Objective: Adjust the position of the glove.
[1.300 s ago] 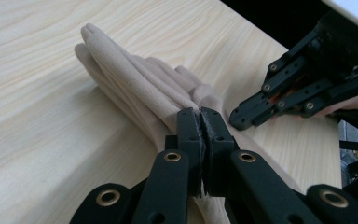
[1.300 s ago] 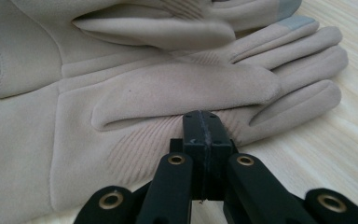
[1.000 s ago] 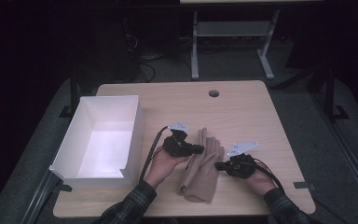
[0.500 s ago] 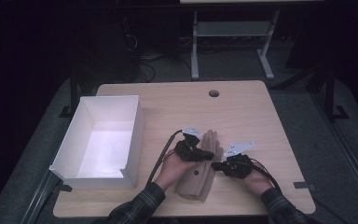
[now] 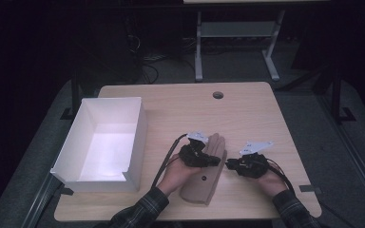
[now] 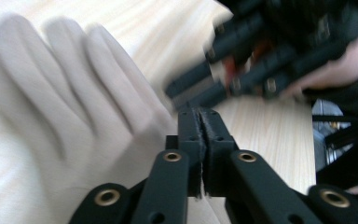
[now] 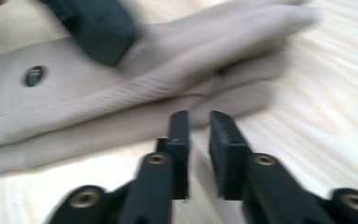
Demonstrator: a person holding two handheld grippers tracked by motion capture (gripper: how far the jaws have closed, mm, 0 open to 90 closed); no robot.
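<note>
The beige knitted glove with a small dark button on its cuff lies flat on the pale wooden bench, fingers pointing away from the person, and it now sits more squarely than a second ago, when it lay rumpled and slanted between the two hands. The left tongs have slid across onto the glove's palm and rest there pressed together, with no cloth visibly caught between the jaws in the left gripper view. The right tongs, just to the glove's right edge, have just been opening; in the right gripper view a narrow gap shows between the jaws with nothing in it, the glove's fingers lying just beyond the tips. That reads as a release after smoothing (a judgement only). The white open cardboard box stands well to the left of the left tongs.
</note>
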